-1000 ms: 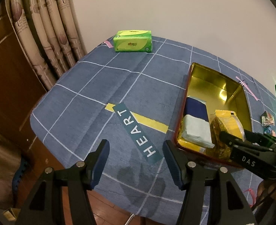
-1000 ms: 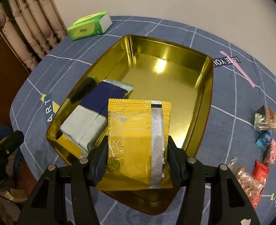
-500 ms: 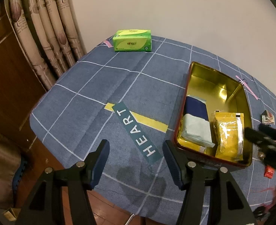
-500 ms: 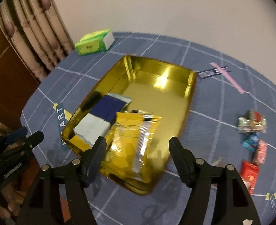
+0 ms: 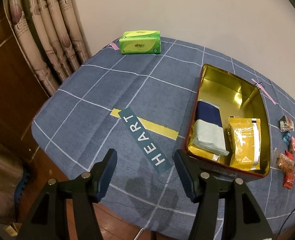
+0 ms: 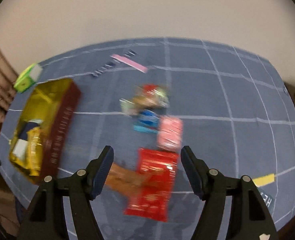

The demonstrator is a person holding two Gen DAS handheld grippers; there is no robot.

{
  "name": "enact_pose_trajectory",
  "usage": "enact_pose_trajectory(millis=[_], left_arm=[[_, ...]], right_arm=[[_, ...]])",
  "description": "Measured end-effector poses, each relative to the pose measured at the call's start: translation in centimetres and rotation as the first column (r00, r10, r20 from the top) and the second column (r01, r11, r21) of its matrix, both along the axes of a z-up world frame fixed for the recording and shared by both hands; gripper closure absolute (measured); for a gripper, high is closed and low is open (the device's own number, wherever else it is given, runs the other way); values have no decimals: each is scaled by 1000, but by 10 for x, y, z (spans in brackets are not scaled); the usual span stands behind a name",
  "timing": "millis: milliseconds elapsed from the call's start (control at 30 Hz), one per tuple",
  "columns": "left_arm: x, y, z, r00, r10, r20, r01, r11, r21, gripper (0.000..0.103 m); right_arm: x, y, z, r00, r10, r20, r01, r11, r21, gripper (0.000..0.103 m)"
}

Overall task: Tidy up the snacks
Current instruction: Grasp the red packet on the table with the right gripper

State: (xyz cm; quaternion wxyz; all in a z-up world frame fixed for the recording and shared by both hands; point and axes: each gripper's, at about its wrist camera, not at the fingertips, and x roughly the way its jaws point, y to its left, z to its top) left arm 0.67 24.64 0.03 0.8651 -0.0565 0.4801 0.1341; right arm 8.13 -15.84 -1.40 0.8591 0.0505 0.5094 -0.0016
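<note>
Both grippers are spread wide and hold nothing. The left gripper (image 5: 144, 167) hangs low in its frame; the yellow packet (image 5: 244, 143) lies in the tin (image 5: 266, 124) at right. The right gripper (image 6: 147, 165) frames a red packet (image 6: 154, 182), blurred, at bottom center.

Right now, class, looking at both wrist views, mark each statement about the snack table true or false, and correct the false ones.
1. The yellow foil snack packet lies inside the gold metal tin. True.
2. The right gripper grips the red foil snack packet. False: its jaws are open, and the packet lies on the blue checked tablecloth.
3. The green tissue pack sits inside the tin. False: it rests on the tablecloth near the wall.
4. The left gripper is empty, jaws open. True.
5. A pink snack packet lies outside the tin. True.
</note>
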Motion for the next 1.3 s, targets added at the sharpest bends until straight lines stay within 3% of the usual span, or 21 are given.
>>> enact_pose_trajectory(millis=[233, 600, 733, 867, 1067, 1300], left_arm=[[0, -5, -4, 1000, -11, -12, 11, 1000, 23, 42], [3, -3, -8, 1000, 5, -27, -4, 999, 35, 42], [2, -6, -8, 1000, -4, -27, 6, 999, 44, 42], [0, -11, -6, 1000, -20, -17, 21, 999, 41, 42], [-8, -36, 6, 998, -64, 5, 64, 997, 31, 42], [-2, -91, 21, 982, -187, 7, 187, 982, 6, 42]], right_arm=[[0, -26, -38, 997, -37, -71, 39, 999, 27, 36], [-21, -10, -49, 995, 23, -101, -13, 995, 100, 36], [-26, 1, -55, 993, 30, -112, -19, 995, 98, 36], [-28, 11, -57, 995, 46, -91, -43, 998, 37, 36], [-29, 14, -57, 996, 68, -62, -70, 997, -38, 47], [-35, 6, -56, 993, 110, -37, -112, 993, -36, 56]])
